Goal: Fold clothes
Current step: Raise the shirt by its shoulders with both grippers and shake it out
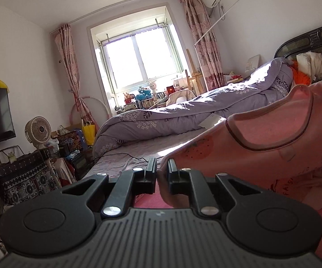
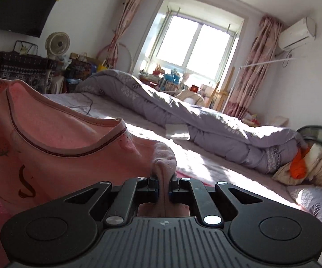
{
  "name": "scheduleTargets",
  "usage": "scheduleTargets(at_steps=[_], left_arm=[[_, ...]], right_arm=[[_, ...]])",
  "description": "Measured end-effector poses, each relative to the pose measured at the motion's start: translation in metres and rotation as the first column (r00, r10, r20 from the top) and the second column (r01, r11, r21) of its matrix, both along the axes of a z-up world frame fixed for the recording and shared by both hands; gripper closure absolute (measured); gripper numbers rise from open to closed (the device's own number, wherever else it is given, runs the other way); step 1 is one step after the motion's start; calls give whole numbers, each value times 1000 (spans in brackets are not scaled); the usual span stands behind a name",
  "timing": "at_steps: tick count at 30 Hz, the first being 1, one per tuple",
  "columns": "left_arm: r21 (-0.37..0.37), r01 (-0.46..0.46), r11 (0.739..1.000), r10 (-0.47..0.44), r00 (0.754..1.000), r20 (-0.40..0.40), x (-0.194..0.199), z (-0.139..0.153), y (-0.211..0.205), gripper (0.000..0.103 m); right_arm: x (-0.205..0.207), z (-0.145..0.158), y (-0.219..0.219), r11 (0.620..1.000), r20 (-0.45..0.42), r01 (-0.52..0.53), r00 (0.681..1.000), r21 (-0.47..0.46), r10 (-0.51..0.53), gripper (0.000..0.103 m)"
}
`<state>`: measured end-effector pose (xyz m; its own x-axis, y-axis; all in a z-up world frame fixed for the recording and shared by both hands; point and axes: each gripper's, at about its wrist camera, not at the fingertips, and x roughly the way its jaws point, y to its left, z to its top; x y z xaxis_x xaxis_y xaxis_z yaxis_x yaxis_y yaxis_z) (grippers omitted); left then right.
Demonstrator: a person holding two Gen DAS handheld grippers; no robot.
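Right gripper (image 2: 163,184): black two-finger tool, jaws narrow, pinching a bunched fold of the pink cotton top (image 2: 56,138) with strawberry print and dark-piped neckline.
Left gripper (image 1: 162,170): black, jaws nearly closed on the opposite edge of that same top — cloth sits between its fingers (image 1: 150,167).
Garment: lifted above the near edge of the bed (image 1: 136,154), neckline gaping open and sagging between the two tools.
Bed: lilac sheet, sunlit; a rumpled lilac quilt with leaf print (image 1: 183,114) runs along its far side toward the dark headboard (image 1: 306,40).
Pile by the headboard: cream and orange cloth (image 2: 303,165) — bunched.
Background: bright window (image 1: 141,60), patterned pink curtains.
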<state>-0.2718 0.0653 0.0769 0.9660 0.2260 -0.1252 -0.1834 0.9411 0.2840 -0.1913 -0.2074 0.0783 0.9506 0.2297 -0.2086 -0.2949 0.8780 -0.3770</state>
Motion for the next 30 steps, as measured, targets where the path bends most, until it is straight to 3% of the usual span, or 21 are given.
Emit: scheduleTargets(at_steps=[2, 4, 7, 8, 9, 10, 11, 12, 13, 15, 18, 24, 27, 30], left_arm=[[4, -56, 998, 56, 994, 99, -1, 12, -6, 95], [13, -143, 990, 137, 964, 226, -4, 29, -12, 102], [-41, -116, 992, 123, 953, 276, -11, 65, -7, 102], [-57, -65, 996, 78, 962, 261, -14, 72, -7, 102], [-84, 47, 995, -29, 977, 211, -18, 78, -4, 102], [-138, 158, 978, -136, 978, 158, -20, 78, -1, 101], [-193, 264, 945, -248, 963, 100, -20, 70, 1, 98], [-253, 358, 899, -358, 933, 47, -20, 61, 3, 81], [-303, 365, 880, -387, 922, -14, -14, 43, 0, 63], [-402, 367, 839, -449, 884, -131, -3, 7, -5, 50], [-480, 346, 806, -513, 814, -274, 20, -50, -23, 50], [-601, 409, 687, -673, 671, -312, 56, -100, -56, 46], [-594, 424, 683, -693, 634, -344, 64, -113, -71, 38], [-579, 437, 688, -694, 630, -349, 61, -122, -84, 39]], right_arm=[[-14, 22, -1, 998, 150, 51, 988, -24, -47, 94], [-28, 46, -5, 996, 252, 84, 965, -20, -76, 94], [-54, 83, -14, 995, 380, 101, 920, 10, -97, 94], [-62, 93, -15, 995, 413, 103, 906, 4, -96, 94], [-70, 100, -15, 994, 437, 109, 894, -6, -95, 94], [-78, 107, -15, 993, 459, 114, 883, -16, -94, 94], [-85, 109, -16, 994, 468, 109, 880, -26, -85, 94], [-91, 111, -17, 994, 476, 105, 876, -38, -74, 94], [-98, 107, -18, 993, 480, 99, 875, -63, -57, 94], [-107, 97, -21, 989, 481, 100, 876, -112, -35, 94], [-111, 68, -28, 976, 456, 127, 889, -178, -32, 93], [-108, 6, -51, 965, 353, 168, 931, -199, -89, 93], [-105, -20, -56, 957, 310, 182, 945, -225, -106, 93], [-101, -33, -58, 956, 277, 186, 953, -228, -120, 92]])
